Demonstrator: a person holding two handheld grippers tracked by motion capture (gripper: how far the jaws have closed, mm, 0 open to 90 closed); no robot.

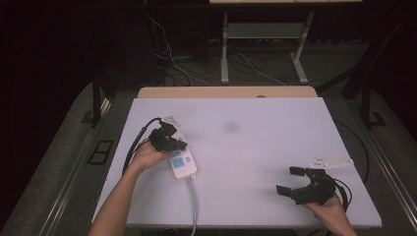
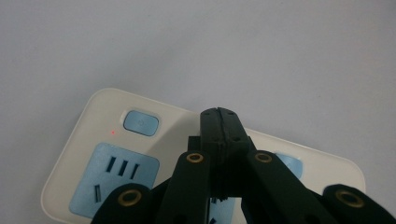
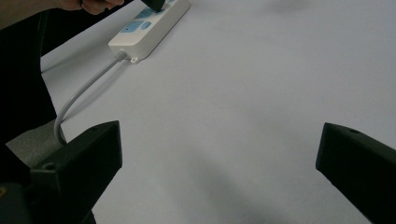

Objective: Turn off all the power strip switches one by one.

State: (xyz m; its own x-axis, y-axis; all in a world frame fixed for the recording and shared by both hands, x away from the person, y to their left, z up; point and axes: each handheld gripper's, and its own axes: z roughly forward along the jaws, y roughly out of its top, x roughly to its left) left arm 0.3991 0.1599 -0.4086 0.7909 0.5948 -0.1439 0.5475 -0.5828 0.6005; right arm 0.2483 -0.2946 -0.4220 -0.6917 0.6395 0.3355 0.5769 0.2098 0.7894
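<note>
A white power strip [image 1: 183, 164] with blue sockets lies at the table's [image 1: 255, 147] left side, its cord [image 1: 193, 206] running to the near edge. The left tool [image 2: 219, 114], jaws closed together, poises over a blue switch [image 2: 140, 122]; pressing straight down likely works best. The right tool [image 1: 290, 181] rests open, well apart.

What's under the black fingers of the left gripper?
A white power strip lies on the table under the shut left gripper. One blue button and a socket show; the fingers cover the strip's middle.
</note>
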